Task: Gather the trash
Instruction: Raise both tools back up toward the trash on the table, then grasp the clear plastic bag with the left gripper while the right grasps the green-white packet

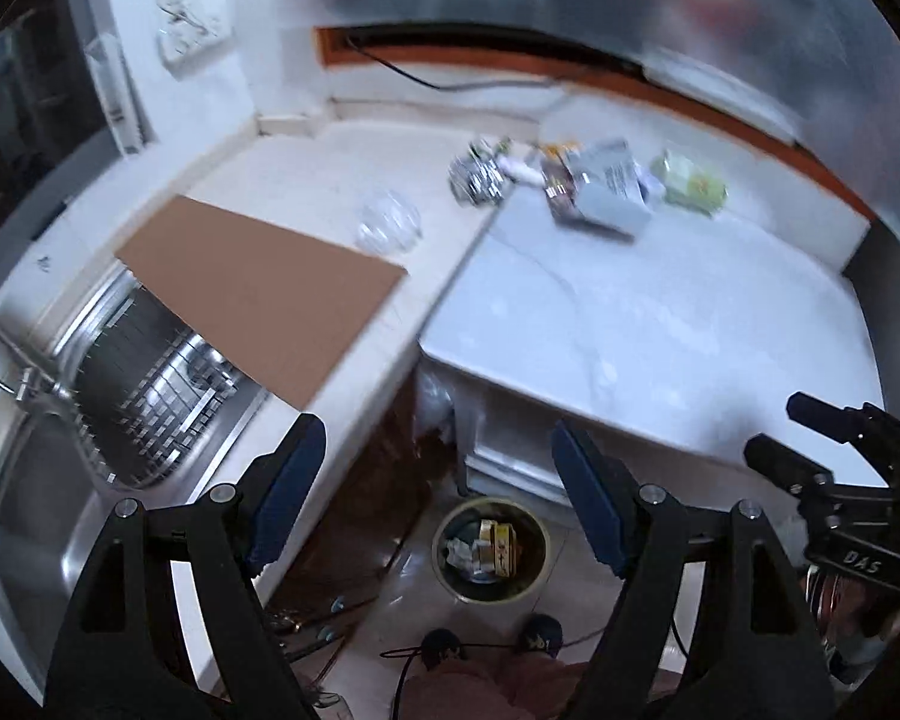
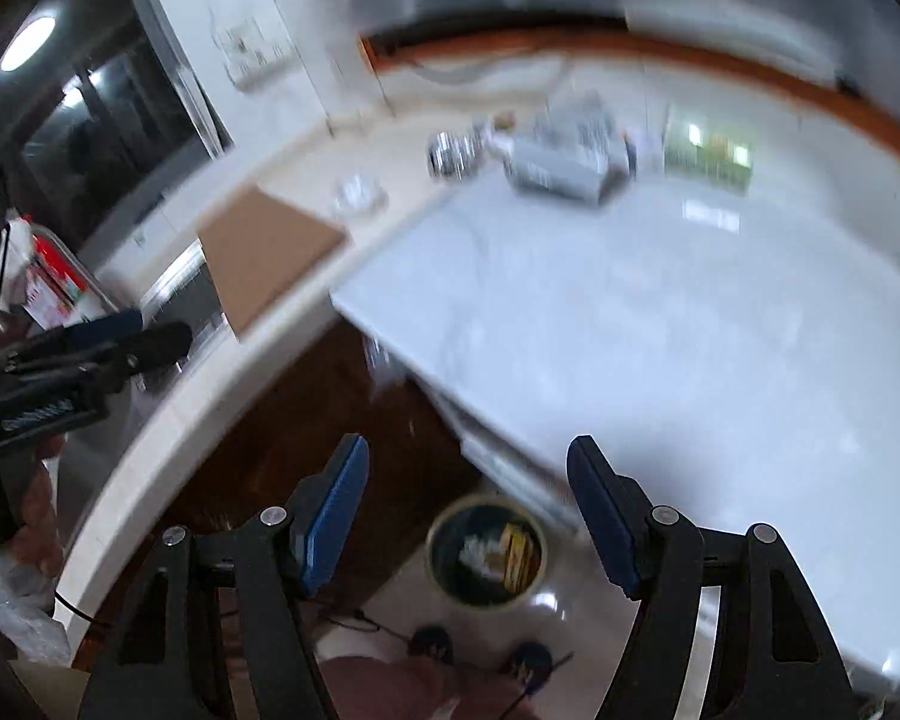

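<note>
Trash lies in a cluster at the far side of the white counter: a crumpled foil wrapper, a grey carton, a green packet and a clear plastic cup. The same pile shows blurred in the right wrist view, with the carton and green packet. A round bin on the floor below holds several discarded pieces; it also appears as bin. My left gripper is open and empty, high above the bin. My right gripper is open and empty too.
A brown cardboard sheet lies over a steel sink with a wire rack at the left. The white tabletop spreads at the right. A person's feet stand on the tiled floor by the bin. A dark wooden cabinet front is below the counter.
</note>
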### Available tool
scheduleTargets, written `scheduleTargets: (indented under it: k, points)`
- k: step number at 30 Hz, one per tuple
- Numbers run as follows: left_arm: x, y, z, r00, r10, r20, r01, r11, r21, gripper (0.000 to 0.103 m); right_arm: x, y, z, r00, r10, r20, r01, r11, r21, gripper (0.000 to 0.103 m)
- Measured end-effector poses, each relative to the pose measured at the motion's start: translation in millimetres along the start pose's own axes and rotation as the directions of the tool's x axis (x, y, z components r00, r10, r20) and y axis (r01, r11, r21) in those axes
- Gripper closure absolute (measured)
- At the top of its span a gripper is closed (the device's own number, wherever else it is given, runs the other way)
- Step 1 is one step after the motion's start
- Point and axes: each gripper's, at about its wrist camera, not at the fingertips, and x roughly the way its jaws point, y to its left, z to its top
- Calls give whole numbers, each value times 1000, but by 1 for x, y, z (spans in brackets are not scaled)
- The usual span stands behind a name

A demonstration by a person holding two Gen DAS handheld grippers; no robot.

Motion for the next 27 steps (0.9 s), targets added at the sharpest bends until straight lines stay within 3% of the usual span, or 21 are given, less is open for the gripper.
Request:
scheduleTargets:
  k: [6,12,18,22,27]
  points:
    - [-12,23,45,999,38,20,-37,998,-58,27,-25,11,59,995,68,72,-65,997,-41,33]
    - [16,48,94,1000,11,14,-10,997,-72,27,-30,15,116,986,101,134,-95,994,-48,33]
    - [82,74,146,998,-54,-21,52,996,-73,27,-6,10,160,991,71,116,-72,997,5,33]
    - [147,86,176,992,-101,-77,97,993,-63,27,29,4,185,994,59,88,-65,996,68,33]
    - [228,93,200,975,-158,-153,149,986,-70,27,87,7,249,998,21,55,-29,990,136,36]
